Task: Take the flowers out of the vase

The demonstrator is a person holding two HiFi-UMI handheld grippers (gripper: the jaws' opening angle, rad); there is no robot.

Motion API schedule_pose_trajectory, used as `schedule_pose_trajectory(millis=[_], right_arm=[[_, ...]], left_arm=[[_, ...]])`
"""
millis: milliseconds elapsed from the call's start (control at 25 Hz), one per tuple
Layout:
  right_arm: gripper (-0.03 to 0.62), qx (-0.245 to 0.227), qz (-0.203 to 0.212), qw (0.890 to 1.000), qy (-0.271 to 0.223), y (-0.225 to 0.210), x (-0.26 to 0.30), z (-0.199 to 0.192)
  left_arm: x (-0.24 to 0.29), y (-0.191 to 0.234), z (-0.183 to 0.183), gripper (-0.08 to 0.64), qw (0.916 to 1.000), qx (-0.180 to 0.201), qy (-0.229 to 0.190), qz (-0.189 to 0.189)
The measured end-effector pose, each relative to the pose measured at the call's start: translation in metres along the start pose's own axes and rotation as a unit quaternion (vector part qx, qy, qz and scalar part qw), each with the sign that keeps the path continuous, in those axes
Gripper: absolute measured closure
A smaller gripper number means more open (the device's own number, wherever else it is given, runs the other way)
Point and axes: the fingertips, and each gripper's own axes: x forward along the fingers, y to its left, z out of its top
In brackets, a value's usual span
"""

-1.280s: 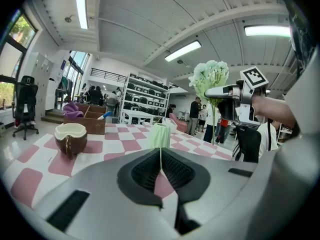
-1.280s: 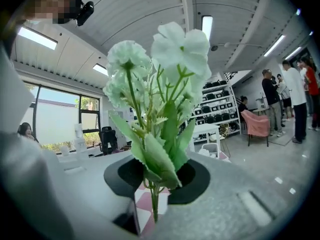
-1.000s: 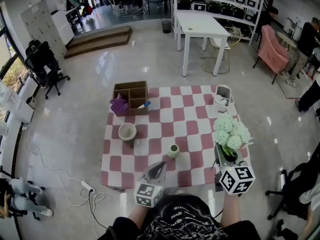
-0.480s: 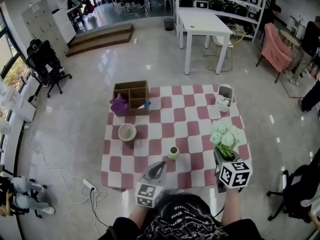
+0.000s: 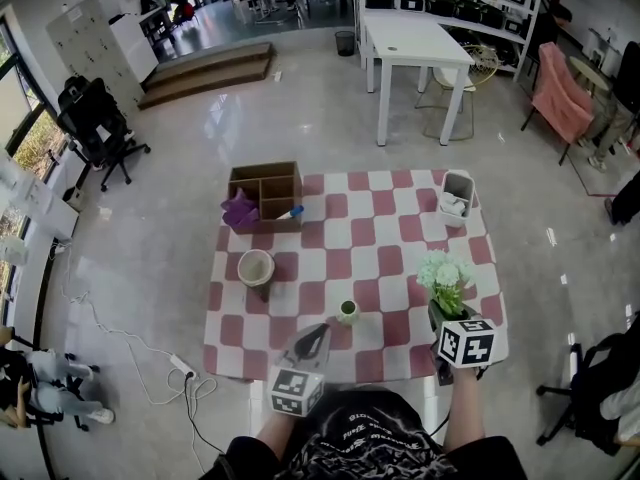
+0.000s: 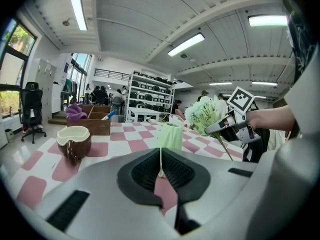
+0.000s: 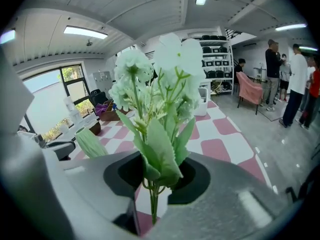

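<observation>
In the head view the checkered surface is filling the middle of the frame. The small green vase is standing upright near its lower edge, just right of centre. The right claw, at the lower right, is holding the flowers by their stems. The pale blooms are pointing toward the top of the frame, well apart from the vase. The left claw is hanging at the lower centre, just below and left of the vase, not touching it. A wooden box is sitting at the surface's upper left, a bowl at its left side, and a white container at its upper right corner.

In the left gripper view the claw's jaws are meeting along a thin line — narrow, with nothing between them. The vase is standing straight beyond the tips at the centre, the bowl at the left. The right claw is carrying the flowers at the right of the frame.

In the right gripper view the jaws are clamping the green stems at the lower centre — leaves and blooms are filling the middle. The vase is showing at the lower left, clear of the stems.
</observation>
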Motion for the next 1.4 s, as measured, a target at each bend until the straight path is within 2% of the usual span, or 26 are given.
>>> schedule_pose_trajectory(millis=[440,720,1400], right_arm=[[0.492,0.001,-0.008,0.999,0.05,-0.016,0.03,-0.026],[0.491,-0.007,0.002,0.999,0.047,-0.016,0.041,-0.037],[0.472,0.008,-0.014,0.999,0.052,-0.026,0.049,-0.05]], left_arm=[[0.008,0.006,-0.001,0.543,0.9999,-0.004,0.005,0.014],[0.009,0.011,-0.001,0.544,0.9998,-0.006,0.004,0.021],[0.008,0.017,-0.002,0.543,0.9997,-0.008,0.001,0.022]])
